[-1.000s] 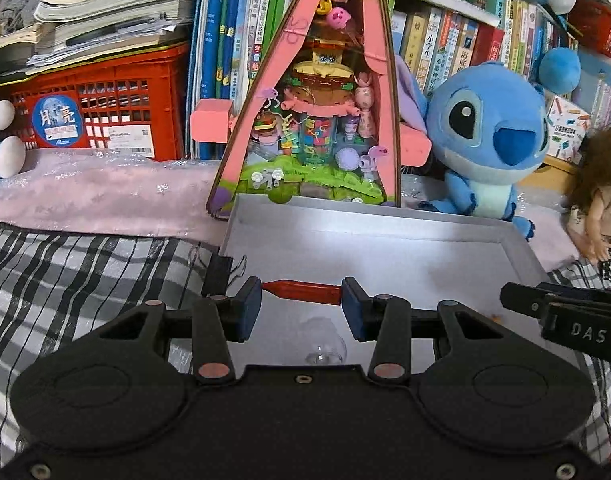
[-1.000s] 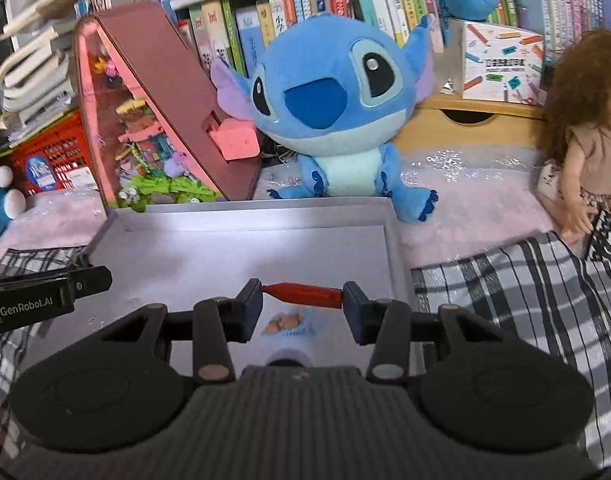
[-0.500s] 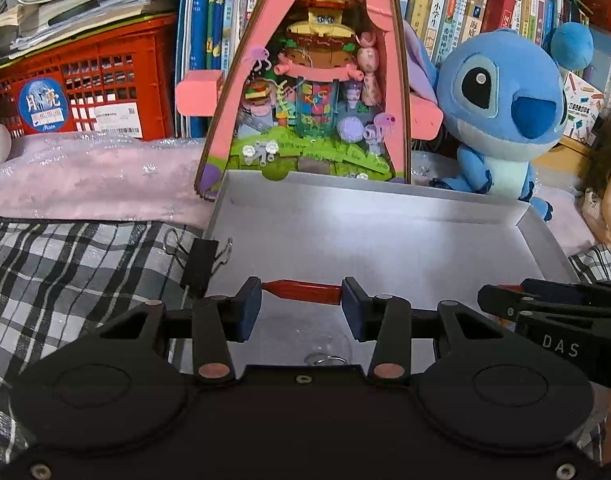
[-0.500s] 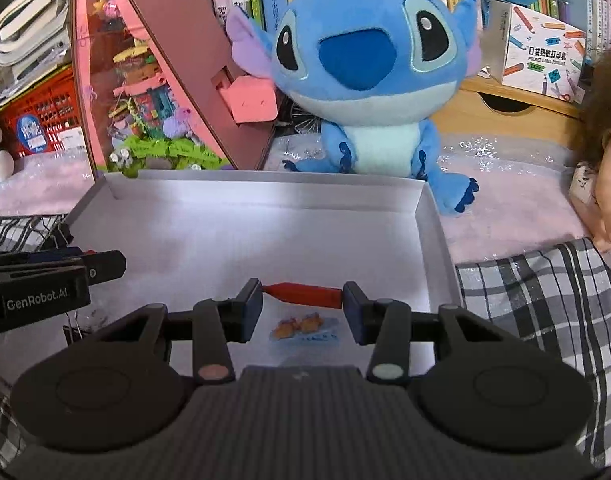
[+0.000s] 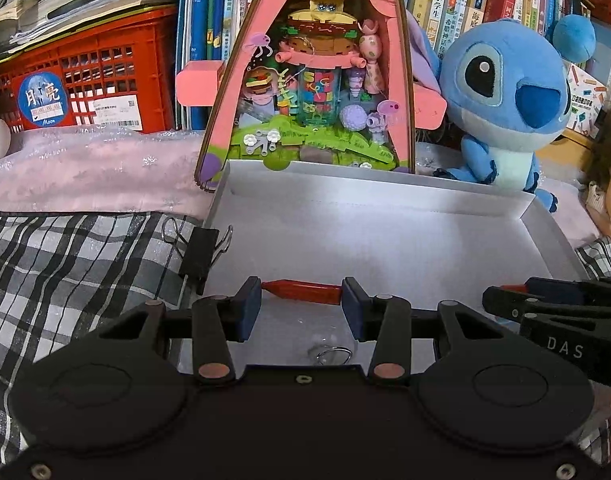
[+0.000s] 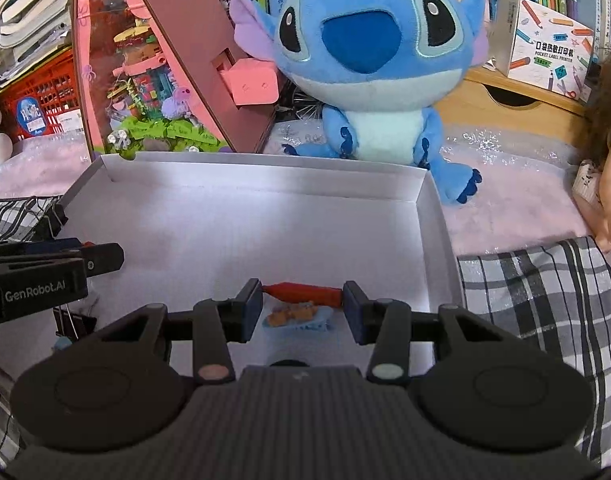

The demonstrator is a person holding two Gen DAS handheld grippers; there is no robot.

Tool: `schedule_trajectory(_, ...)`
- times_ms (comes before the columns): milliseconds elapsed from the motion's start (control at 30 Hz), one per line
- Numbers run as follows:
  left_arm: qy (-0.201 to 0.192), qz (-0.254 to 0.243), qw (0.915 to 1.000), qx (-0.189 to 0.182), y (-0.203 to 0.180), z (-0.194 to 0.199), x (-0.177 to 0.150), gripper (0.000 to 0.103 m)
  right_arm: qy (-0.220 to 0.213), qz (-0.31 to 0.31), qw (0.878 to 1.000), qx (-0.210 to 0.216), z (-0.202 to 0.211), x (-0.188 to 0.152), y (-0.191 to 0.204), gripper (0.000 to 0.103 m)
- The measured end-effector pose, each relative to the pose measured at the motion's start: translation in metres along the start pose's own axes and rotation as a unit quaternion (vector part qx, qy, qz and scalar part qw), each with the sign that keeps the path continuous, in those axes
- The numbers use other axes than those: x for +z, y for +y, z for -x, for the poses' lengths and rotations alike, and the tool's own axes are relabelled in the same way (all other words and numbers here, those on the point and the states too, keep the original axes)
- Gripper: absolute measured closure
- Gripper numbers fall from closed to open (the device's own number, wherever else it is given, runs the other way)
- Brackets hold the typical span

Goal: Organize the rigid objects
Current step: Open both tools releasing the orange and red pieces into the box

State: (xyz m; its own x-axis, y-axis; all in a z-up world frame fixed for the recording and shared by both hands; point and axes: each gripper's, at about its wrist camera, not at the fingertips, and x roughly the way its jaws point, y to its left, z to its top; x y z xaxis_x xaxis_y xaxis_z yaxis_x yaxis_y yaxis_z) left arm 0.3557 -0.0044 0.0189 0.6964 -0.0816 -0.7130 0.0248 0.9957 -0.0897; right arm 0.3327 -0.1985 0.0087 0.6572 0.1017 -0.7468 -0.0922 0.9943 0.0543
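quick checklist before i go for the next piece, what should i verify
1. Left gripper free: jaws apart, nothing gripped. Ok.
2. Right gripper free: jaws apart, hanging over the blue-and-orange piece that lies in the white box. Ok.
3. All pieces in the box: the black binder clip lies on the checked cloth against the box's left wall, outside. Not ok.
4. Grippers apart from each other: a gap shows between them in both views. Ok.
5. Room in the box: its far half is bare. Ok.
6. Clear ringed piece below the left gripper: mostly hidden. Cannot tell.
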Motion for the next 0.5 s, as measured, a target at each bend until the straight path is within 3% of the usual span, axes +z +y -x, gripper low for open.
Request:
schedule_trajectory(67,-0.004,-0.007,1.0000,0.000,-0.001,0.001,-0.001,0.061,-0.001,0.000,1.000,-0.001,0.000,0.000,0.000,0.054)
schedule_trajectory(133,-0.004,-0.010,0.9999,-0.002,-0.002,0.004,-0.003,0.061,-0.005,-0.003,1.000,-0.003,0.000,-0.001,0.000,0.043)
schedule_trajectory(233,-0.009,-0.009,0.9999,-0.007,-0.001,0.011,-0.005,0.060,-0.012,-0.009,1.000,-0.007,0.001,-0.003,0.000,0.037)
schedule_trajectory(500,-0.039,-0.020,0.9990,0.002,-0.005,0.047,-0.015,0.039,-0.050,-0.007,0.999,0.004,0.029,-0.009,0.002,0.026)
